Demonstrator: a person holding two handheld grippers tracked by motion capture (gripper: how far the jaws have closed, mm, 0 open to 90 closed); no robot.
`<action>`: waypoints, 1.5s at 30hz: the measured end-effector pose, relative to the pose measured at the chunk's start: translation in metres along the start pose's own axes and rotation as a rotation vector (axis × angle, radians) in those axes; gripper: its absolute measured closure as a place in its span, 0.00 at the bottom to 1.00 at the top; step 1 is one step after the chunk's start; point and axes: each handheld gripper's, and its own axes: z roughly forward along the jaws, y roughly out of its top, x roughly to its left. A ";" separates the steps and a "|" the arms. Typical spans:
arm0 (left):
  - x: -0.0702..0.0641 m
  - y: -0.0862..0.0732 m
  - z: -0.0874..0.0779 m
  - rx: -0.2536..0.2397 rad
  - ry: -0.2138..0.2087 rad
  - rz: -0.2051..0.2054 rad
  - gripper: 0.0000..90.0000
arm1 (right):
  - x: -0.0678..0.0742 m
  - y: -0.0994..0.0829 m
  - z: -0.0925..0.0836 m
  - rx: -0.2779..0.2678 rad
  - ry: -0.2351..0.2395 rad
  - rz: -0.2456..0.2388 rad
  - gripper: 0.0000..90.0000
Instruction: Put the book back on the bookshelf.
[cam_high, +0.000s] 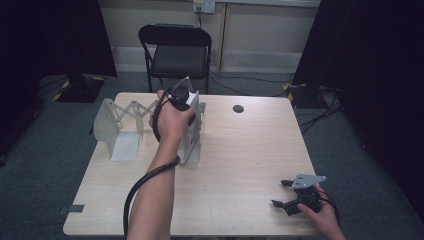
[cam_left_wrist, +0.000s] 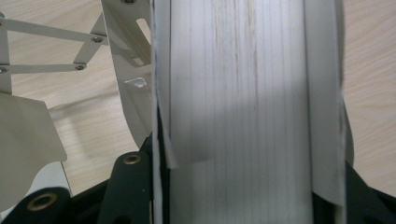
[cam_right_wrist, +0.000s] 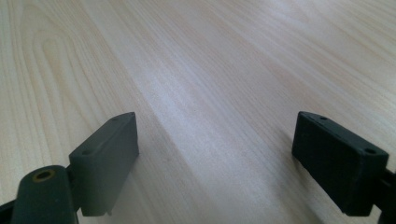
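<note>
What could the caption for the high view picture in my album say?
A person's left gripper clamps one end plate of a metal expanding rack on the wooden table, right gripper resting open.

rack (cam_high: 120, 131): pale metal, smooth, dull sheen
table (cam_high: 240, 155): light wood grain, matt
fingers (cam_right_wrist: 105, 161): black plastic, matt

light: dim, even overhead | shadows: soft | corners: dark | close-ups: slightly blurred

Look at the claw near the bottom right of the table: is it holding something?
No, the right claw is wide open over the bare wooden table, with nothing between its jaws.
</note>
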 end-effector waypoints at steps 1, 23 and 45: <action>0.000 0.000 0.000 0.001 0.003 -0.001 0.58 | 0.000 0.000 0.000 0.000 0.000 0.000 0.16; -0.006 -0.001 0.004 0.001 0.033 -0.011 0.58 | 0.000 0.000 0.000 0.002 -0.001 -0.001 0.16; -0.009 -0.003 0.004 0.004 0.038 -0.033 0.58 | 0.000 0.001 0.000 0.002 0.000 -0.001 0.16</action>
